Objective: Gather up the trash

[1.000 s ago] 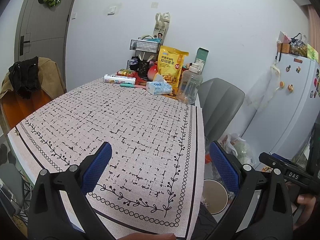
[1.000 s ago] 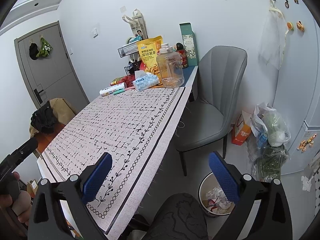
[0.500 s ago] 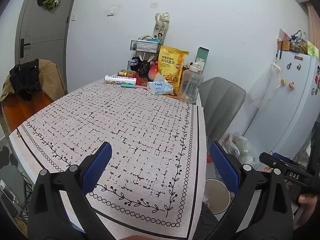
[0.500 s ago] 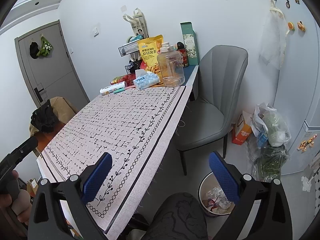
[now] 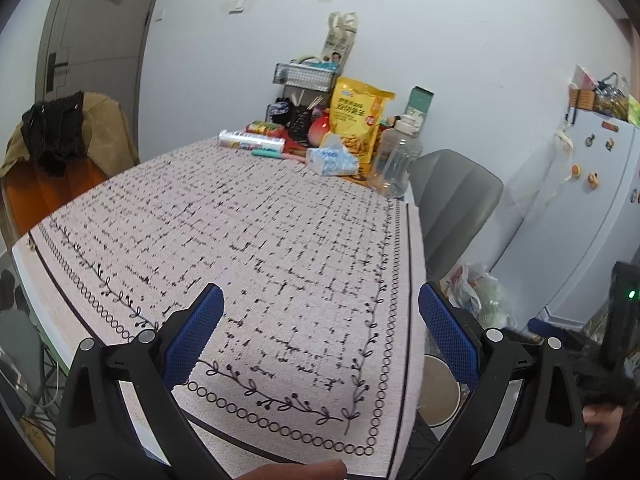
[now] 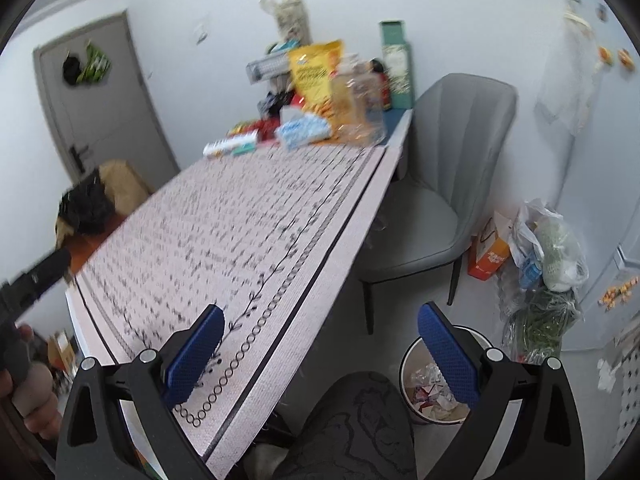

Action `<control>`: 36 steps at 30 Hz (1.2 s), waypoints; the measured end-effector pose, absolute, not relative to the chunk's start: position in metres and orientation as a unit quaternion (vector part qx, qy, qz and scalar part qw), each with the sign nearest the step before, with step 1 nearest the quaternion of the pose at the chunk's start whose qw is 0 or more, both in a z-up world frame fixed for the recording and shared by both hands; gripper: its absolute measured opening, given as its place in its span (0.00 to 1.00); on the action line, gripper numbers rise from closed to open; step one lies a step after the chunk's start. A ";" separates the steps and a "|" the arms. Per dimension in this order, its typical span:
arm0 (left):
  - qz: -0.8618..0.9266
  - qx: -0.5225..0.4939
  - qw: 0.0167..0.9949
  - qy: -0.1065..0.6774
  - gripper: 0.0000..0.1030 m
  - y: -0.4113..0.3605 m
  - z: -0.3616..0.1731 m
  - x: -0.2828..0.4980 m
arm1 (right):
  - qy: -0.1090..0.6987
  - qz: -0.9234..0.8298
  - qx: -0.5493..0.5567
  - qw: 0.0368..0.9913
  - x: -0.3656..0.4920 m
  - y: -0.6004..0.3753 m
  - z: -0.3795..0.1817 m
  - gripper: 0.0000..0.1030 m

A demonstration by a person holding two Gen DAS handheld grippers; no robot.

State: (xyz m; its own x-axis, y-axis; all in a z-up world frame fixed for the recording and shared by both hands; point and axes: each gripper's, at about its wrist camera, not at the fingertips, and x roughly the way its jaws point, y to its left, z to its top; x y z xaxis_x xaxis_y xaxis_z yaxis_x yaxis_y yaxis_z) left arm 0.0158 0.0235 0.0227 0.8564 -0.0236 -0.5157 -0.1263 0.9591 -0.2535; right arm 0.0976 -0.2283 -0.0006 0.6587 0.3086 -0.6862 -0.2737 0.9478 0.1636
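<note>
Bench [image 5: 256, 248]: carried a pink cloth with black dashes and a vine border; its near part lay bare.
Left hand-held gripper [image 5: 320, 336]: hovered above the near edge of the bench, blue pads wide apart, nothing between them.
Right hand-held gripper [image 6: 318, 354]: hung off the bench's right edge, fingers spread wide and empty, one pad over the cloth border, the other over the bin.
Trash bin [image 6: 434, 384]: stood on the floor at 5 o'clock of the bench, near the grey chair [image 6: 444, 200]; crumpled wrappers lay inside it.
Far end of bench, 12 o'clock: yellow snack bag [image 5: 358, 116], clear jug [image 5: 396, 160], tissue pack [image 5: 332, 158] and a white roll [image 5: 250, 141] clustered near the wall.
Floor at 3 o'clock: plastic bags [image 6: 548, 248] with greens slumped beside the fridge [image 5: 580, 216].
Right view: blurred over the bench.
</note>
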 end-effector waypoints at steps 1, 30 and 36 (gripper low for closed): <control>0.033 -0.148 0.951 0.270 0.94 0.031 0.017 0.017 | 0.381 0.160 0.023 0.910 0.098 -0.228 -0.001 0.92; 0.245 -0.231 0.877 0.344 0.94 0.211 -0.082 0.053 | 0.402 0.451 -0.213 0.768 0.137 0.101 -0.102 0.93; 0.262 -0.216 0.863 0.373 0.94 0.220 -0.103 0.088 | 0.402 0.451 -0.213 0.768 0.137 0.101 -0.102 0.93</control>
State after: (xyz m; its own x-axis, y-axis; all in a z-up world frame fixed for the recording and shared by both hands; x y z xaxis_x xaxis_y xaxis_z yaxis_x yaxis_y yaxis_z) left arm 0.0876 0.2205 -0.1027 0.5843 0.2917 -0.7573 -0.6137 0.7694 -0.1772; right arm 0.1368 0.1013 -0.1023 0.2699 0.5216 -0.8094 -0.8644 0.5016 0.0350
